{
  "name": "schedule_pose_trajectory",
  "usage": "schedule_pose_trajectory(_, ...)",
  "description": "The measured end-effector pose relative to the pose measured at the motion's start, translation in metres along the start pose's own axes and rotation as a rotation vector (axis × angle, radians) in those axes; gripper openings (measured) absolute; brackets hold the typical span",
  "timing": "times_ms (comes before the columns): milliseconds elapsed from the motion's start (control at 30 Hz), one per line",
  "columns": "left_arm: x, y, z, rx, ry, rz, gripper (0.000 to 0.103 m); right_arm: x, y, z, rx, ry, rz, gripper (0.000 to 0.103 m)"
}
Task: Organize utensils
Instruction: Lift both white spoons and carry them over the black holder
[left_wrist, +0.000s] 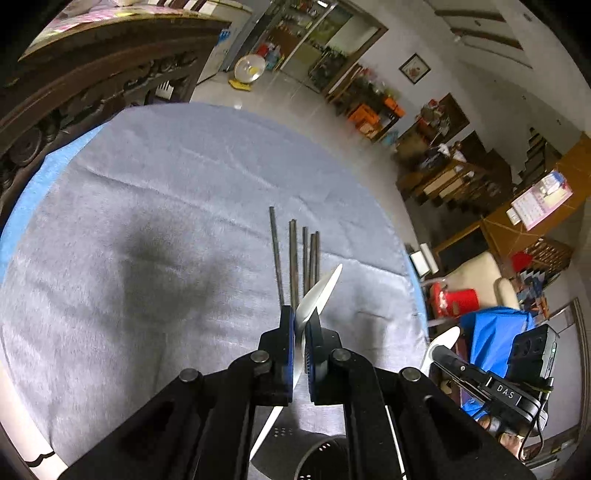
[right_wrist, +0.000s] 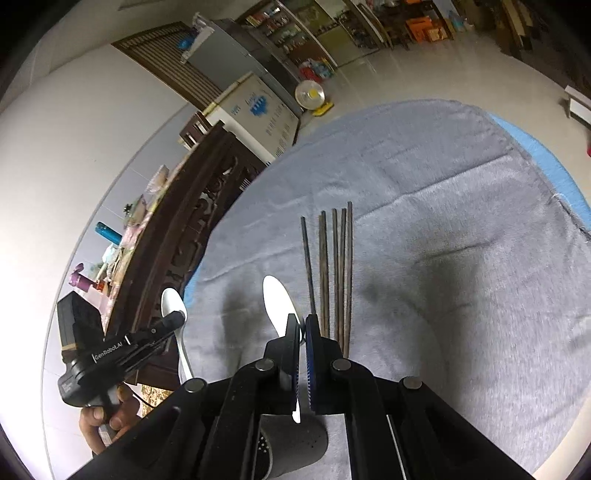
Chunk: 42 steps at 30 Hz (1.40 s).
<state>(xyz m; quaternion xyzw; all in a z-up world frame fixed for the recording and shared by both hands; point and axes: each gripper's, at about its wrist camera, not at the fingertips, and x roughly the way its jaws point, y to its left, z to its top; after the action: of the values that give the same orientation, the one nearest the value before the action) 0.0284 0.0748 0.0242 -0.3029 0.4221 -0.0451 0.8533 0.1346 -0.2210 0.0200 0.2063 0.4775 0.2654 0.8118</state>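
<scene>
I am holding a white spoon (left_wrist: 317, 295) in my left hand-held gripper (left_wrist: 300, 325), whose jaws are pressing together on the spoon's neck so that the bowl is sticking up past the fingertips and the handle is running back down beneath the linkage. My right hand-held gripper (right_wrist: 300, 328) is doing the same with a second white spoon (right_wrist: 279, 302), pinching it with the bowl pointing forward and the handle tip showing below the jaws. Both spoons are hanging in the air above the bench (left_wrist: 147, 206), which is wearing a grey cloth with a blue edge peeking out at the rim. Five dark chopsticks (left_wrist: 295, 254) are lying on the cloth ahead of both grippers, roughly parallel, one sitting a little apart to the left and the other four bunched closer together. A dark perforated utensil holder (right_wrist: 295, 443) is standing on the cloth right under my right gripper, partly hidden by the linkage; in the left wrist view I am seeing only its rim and some holes at the bottom edge. Each wrist camera is catching the other gripper off to the side with its spoon, and in the right wrist view a hand (right_wrist: 107, 417) is gripping the left tool's handle. A dark carved wooden cabinet (right_wrist: 177, 258) is standing beside the bench.
</scene>
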Motion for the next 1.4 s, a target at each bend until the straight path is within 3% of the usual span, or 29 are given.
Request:
schedule_pose_trajectory(633,-0.052,-0.041,-0.037,0.064,-0.176,-0.196,0.006,-0.053,0.063,-0.032,-0.118,-0.115,0.037,0.004)
schedule_pose_trajectory(1400,-0.014,-0.033,-0.075,0.107,-0.161,-0.178,0.006,-0.026,0.063,-0.069,-0.18,-0.089,-0.054,0.004)
